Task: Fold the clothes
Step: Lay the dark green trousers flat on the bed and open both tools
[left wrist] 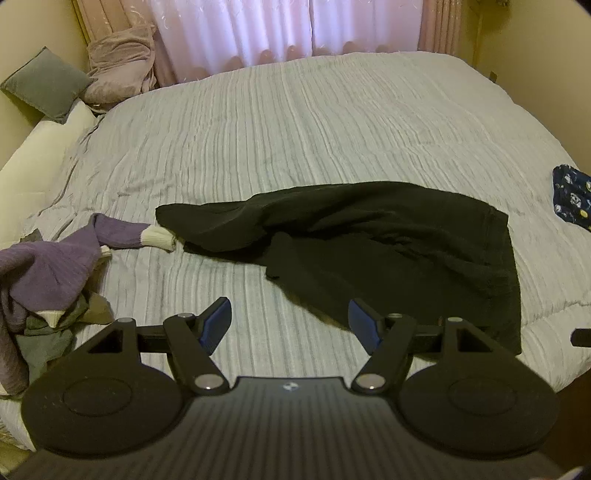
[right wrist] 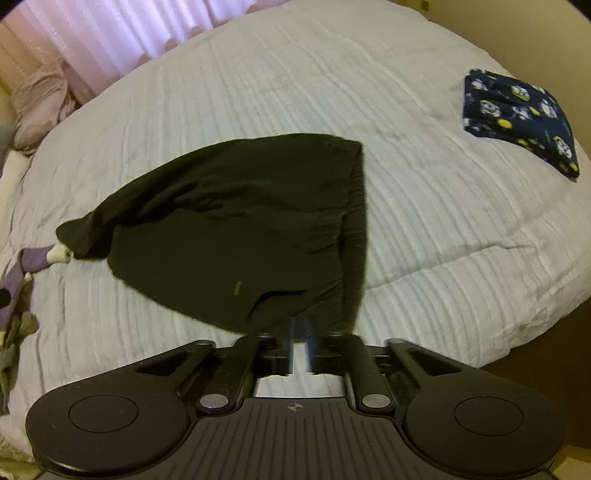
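Blue-padded fingers of the left gripper are standing wide apart, holding nothing and hovering above the striped bedspread just off the near-left edge of the black garment. In the right wrist view, the right gripper is showing its fingers drawn narrowly together at the garment's near hem, with dark cloth appearing to run in between them; motion blur is making the grip itself hard to confirm. The black garment is lying crumpled across the middle of the bedspread, tapering toward its left end and ending in a straighter edge on its right.

Touching the garment's left tip, the white cuff of a purple sweater is resting on the bedspread; the sweater is heaping further left of the garment, beside some grey-green clothing. Well to the right of the garment, a folded navy patterned cloth is lying near the bed's edge. Beyond the garment, at the far side of the bed, pale pink curtains are hanging. Far left of the garment, a grey cushion, a pinkish bundle and a white pillow are resting.
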